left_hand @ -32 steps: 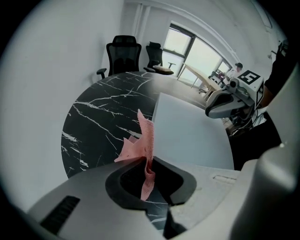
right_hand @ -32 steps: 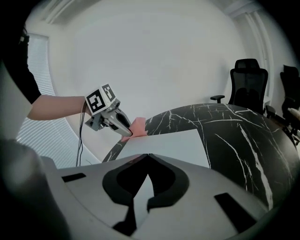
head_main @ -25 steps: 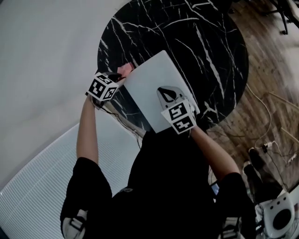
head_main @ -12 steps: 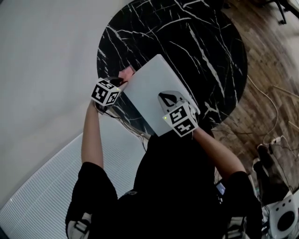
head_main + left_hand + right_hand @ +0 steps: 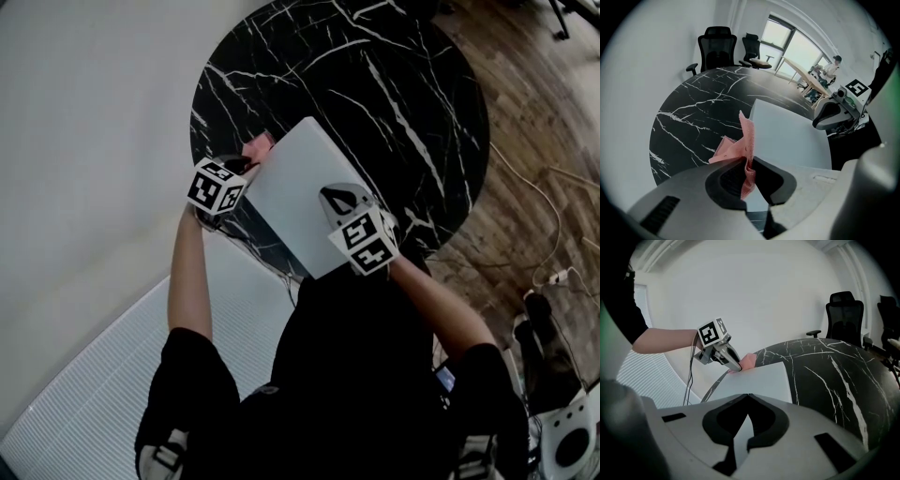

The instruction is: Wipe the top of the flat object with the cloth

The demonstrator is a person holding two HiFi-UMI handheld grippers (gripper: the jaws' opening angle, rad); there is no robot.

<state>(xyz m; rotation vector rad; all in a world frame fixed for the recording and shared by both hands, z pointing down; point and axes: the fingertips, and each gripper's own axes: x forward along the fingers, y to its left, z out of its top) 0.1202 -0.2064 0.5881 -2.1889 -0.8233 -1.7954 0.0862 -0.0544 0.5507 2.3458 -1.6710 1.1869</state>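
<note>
Altogether: one pink cloth (image 5: 738, 149), one pale flat panel (image 5: 298, 178) on one black marble table (image 5: 375, 84). Left gripper (image 5: 749, 160) clamps the cloth at the panel's left edge; right gripper (image 5: 748, 394), jaws together and empty, sits over its near edge.

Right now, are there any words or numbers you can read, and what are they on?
No words or numbers can be read anywhere.
Black-and-white square markers on the cubes of the left gripper and right gripper: patterns only, not letters.
Flat object: plain, no print.
Pink cloth: no label showing.
</note>
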